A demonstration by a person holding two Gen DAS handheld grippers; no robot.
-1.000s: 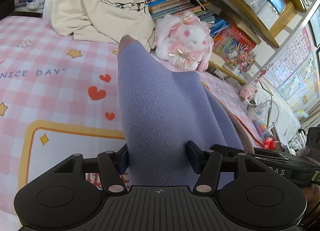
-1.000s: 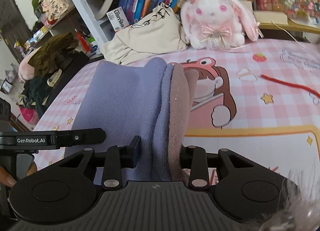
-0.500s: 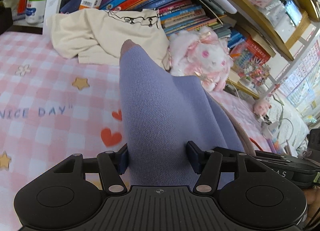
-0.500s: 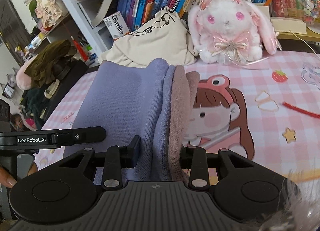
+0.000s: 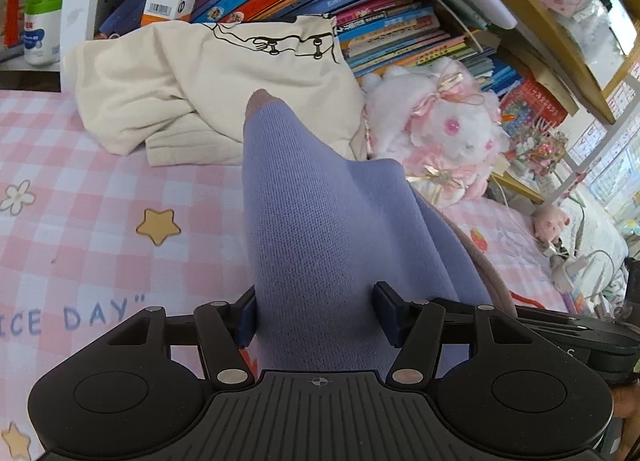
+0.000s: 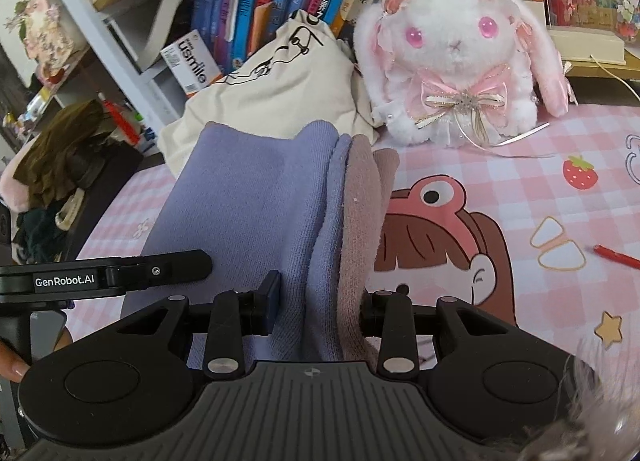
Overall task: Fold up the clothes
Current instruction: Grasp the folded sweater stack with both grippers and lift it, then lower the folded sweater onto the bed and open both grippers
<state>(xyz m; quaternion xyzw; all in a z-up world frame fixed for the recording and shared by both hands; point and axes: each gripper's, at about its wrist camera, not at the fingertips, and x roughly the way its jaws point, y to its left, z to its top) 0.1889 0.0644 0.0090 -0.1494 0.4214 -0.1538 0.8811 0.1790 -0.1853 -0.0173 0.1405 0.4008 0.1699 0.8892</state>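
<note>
Lilac knitted garment with mauve lining [image 5: 320, 221] runs toward twelve o'clock, clamped by both left gripper [image 5: 316, 317] and right gripper [image 6: 320, 301].

plush rabbit [image 6: 452, 57], shelved books [image 5: 360, 21], pink checked sheet [image 5: 80, 221]

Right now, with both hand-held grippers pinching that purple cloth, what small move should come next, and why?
Probably lower both together toward the pink checked sheet. The left hand-held gripper and right hand-held gripper each clamp bunched layers of the purple knit garment, raised off the sheet and near the cream garment, so setting it down flat seems the natural next step.
</note>
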